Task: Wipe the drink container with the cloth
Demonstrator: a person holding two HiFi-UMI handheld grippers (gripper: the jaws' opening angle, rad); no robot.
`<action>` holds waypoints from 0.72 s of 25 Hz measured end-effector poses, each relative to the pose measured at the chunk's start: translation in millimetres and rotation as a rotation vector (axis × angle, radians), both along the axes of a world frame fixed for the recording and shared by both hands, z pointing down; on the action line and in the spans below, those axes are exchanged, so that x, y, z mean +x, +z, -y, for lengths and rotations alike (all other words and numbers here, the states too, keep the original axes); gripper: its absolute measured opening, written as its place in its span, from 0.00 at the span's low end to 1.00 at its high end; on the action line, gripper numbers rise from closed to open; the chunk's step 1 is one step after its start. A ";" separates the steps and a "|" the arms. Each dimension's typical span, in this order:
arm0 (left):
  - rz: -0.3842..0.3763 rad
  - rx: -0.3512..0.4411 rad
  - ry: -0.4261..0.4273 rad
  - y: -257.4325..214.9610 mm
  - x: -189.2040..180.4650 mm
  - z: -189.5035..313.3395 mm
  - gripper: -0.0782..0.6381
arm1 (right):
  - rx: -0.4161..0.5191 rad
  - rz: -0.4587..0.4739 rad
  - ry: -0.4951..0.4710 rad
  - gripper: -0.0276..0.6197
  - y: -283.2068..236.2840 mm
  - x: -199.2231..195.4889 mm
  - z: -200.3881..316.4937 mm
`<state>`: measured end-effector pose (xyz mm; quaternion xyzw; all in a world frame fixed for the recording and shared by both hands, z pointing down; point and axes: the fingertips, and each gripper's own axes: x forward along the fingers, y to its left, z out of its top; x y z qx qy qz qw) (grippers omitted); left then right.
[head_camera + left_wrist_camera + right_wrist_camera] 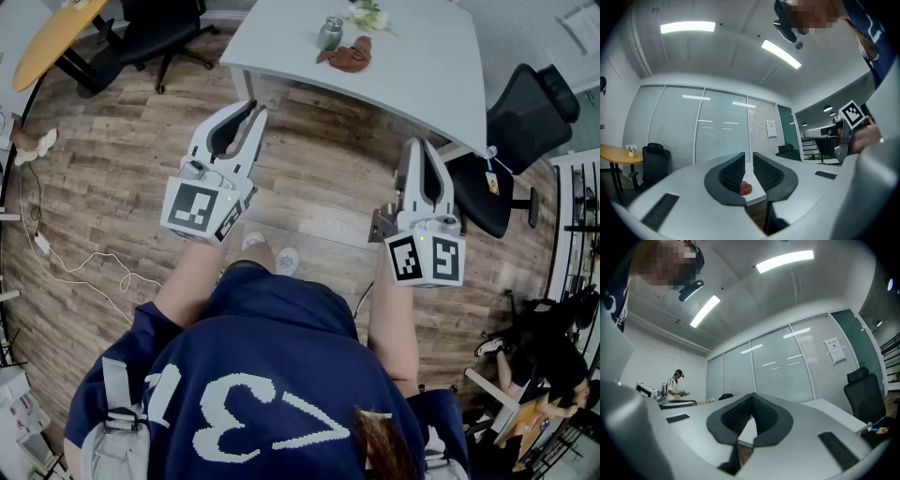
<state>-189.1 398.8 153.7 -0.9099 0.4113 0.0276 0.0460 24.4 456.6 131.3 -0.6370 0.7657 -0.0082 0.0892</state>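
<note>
The drink container [330, 33], a small metallic one, stands upright on the white desk [422, 66], set back from the near edge and closer to the desk's left edge than to its right. The brown cloth [349, 56] lies bunched just beside it on the side toward the near edge; whether the two touch cannot be told. A small plant [368, 14] sits farther back. Both claws are held over the wooden floor [309, 187], short of the desk's near edge and well apart from container and cloth. The left claw [255, 111] has its jaws drawn close with only a narrow slit between them, and it holds nothing. In the left gripper view that slit [748, 157] frames the cloth [746, 188] lying far off on the desk. The right claw [419, 145] has its jaws pressed fully together and is empty, as the right gripper view [752, 397] shows. The strip of floor between the person and the near edge is bare boards, so the way up to the near edge is open. A black office chair [525, 122] stands close by the desk's near right corner. Off the left edge there is more room — a second chair [155, 28] and a yellow table [52, 37] stand well away, and a cable [84, 267] trails along the floor to the left.
</note>
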 end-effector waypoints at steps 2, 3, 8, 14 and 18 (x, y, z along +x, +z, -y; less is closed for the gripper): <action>0.000 0.004 0.000 0.2 4.1 5.1 0.18 | 0.007 -0.011 -0.006 0.08 -1.8 0.4 6.1; 0.001 0.004 0.001 0.6 5.9 7.6 0.18 | 0.009 -0.015 -0.011 0.08 -2.3 -0.1 9.4; 0.003 0.000 0.005 4.3 8.6 21.9 0.18 | 0.037 0.042 -0.065 0.08 -5.0 -7.4 26.9; -0.011 -0.022 -0.001 14.8 8.0 70.8 0.18 | 0.013 0.061 -0.062 0.08 4.0 1.9 71.5; -0.026 -0.019 0.014 12.5 14.9 124.9 0.18 | 0.020 0.068 -0.064 0.08 0.8 10.8 124.0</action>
